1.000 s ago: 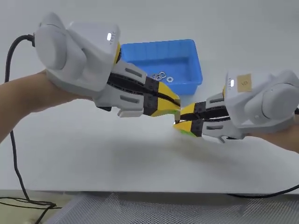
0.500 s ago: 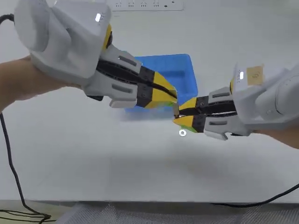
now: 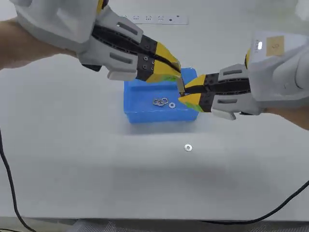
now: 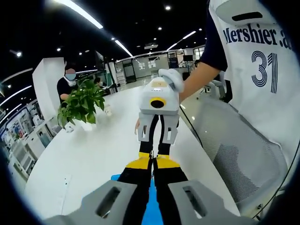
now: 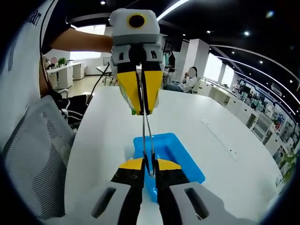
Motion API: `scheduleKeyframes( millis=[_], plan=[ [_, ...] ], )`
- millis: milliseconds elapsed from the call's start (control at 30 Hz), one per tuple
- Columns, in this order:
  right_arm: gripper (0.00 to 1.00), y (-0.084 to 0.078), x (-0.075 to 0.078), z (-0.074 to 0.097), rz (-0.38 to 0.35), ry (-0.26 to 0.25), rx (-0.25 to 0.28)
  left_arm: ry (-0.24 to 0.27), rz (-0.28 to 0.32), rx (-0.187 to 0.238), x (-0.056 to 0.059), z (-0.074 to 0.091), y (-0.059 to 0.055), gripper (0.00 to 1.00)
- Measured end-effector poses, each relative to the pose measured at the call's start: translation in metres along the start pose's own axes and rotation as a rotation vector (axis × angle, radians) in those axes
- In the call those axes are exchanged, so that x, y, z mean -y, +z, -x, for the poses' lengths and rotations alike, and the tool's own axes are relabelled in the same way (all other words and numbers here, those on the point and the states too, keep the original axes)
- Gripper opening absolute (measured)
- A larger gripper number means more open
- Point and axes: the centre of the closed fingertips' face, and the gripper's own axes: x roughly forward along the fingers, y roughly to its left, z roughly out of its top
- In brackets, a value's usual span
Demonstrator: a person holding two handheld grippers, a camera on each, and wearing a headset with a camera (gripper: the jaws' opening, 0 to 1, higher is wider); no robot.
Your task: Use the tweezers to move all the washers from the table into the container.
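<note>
The left gripper (image 3: 175, 72) and right gripper (image 3: 185, 94) face each other tip to tip, both clenched on the tweezers (image 5: 146, 140) that run between them. Directly beneath their tips sits the container (image 3: 159, 116) with several washers (image 3: 163, 102) inside. A loose washer (image 3: 188, 147) lies on the table (image 3: 72, 159), below the right gripper's tip and outside the container.

Bright, even overhead light; fisheye-warped gripper views.
</note>
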Motion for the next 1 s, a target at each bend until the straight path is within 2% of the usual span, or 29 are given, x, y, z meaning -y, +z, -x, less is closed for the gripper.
scheduleKeyframes(
  millis=[200,367,500,600,833,1000],
  plan=[
    [0.1,-0.007,0.017,-0.019,0.0,-0.004,-0.009,0.004,-0.005,-0.036,-0.018,-0.003,-0.019,0.05],
    [0.1,-0.022,0.028,-0.041,-0.028,0.016,-0.021,0.011,0.031,-0.06,-0.034,-0.005,-0.044,0.05],
    [0.1,-0.034,0.031,-0.056,-0.044,0.046,-0.044,0.001,0.069,-0.081,-0.041,-0.011,-0.064,0.05],
    [0.1,-0.044,0.033,-0.063,-0.056,0.064,-0.06,-0.001,0.093,-0.084,-0.044,-0.015,-0.074,0.05],
    [0.1,-0.056,0.031,-0.067,-0.083,0.086,-0.076,-0.015,0.117,-0.087,-0.047,-0.024,-0.084,0.05],
    [0.1,-0.061,0.03,-0.067,-0.092,0.091,-0.082,-0.026,0.121,-0.091,-0.047,-0.027,-0.087,0.05]
  ],
)
